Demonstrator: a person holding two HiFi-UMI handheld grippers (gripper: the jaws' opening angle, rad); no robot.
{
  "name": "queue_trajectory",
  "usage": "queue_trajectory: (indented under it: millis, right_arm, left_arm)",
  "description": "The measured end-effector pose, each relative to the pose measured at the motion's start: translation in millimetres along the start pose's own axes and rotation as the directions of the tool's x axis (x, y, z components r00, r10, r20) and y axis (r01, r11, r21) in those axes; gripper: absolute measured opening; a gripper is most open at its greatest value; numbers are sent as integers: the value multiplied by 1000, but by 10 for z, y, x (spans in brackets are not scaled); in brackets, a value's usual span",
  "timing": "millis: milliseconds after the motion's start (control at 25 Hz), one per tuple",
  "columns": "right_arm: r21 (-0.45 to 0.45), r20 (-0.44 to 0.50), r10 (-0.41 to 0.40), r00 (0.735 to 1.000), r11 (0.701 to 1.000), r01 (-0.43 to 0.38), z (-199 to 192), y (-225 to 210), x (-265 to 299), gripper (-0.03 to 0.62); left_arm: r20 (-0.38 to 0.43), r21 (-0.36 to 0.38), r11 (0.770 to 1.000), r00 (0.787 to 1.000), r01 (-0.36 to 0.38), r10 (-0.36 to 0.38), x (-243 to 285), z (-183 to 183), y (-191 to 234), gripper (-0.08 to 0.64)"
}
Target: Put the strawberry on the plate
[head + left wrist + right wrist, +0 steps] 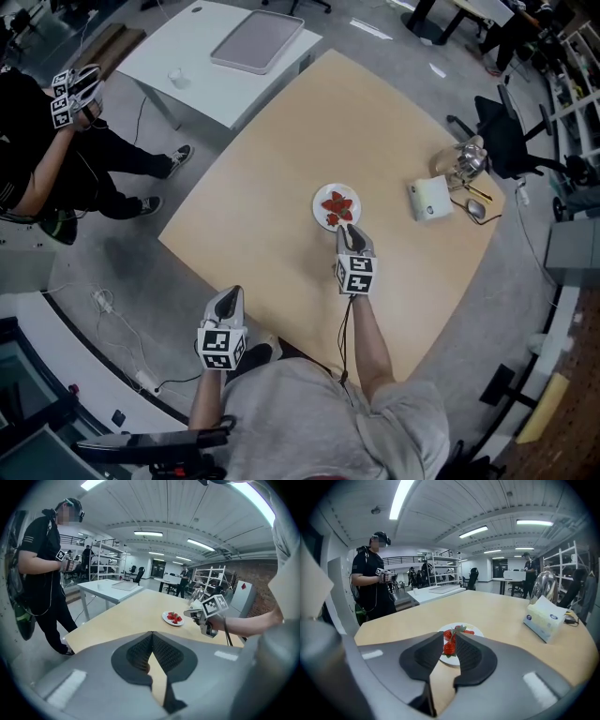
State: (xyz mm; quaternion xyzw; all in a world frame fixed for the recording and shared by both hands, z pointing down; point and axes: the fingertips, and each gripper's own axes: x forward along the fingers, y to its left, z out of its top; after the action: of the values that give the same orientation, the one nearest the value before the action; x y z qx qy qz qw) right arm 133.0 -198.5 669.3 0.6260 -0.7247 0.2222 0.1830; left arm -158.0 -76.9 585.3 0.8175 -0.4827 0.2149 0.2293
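The right tool [453, 634] grips a strawberry [449, 648] between narrowed pads, just over the white plate [480, 633] with other berries on the tabletop [281, 234]. Its green cap faces the camera, long axis along the jaws. The left tool [152, 634] is closed and empty.

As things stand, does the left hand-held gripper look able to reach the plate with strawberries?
Probably yes: only bare table lies between the left hand-held gripper and the plate, though the right hand-held gripper at its near rim may crowd it.
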Motion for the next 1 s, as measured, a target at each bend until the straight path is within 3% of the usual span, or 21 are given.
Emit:
queue_trajectory:
  millis: [600, 1000]
  right_arm:
    - [47, 144, -101, 984, 994, 95, 127, -143, -1036, 16]
    - [86, 219, -174, 960, 984, 159, 137, -205, -1708, 8]
  left_arm:
    - [58, 88, 990, 992, 107, -112, -87, 159, -400, 20]
    - [124, 144, 972, 972, 183, -202, -200, 379, -701, 20]
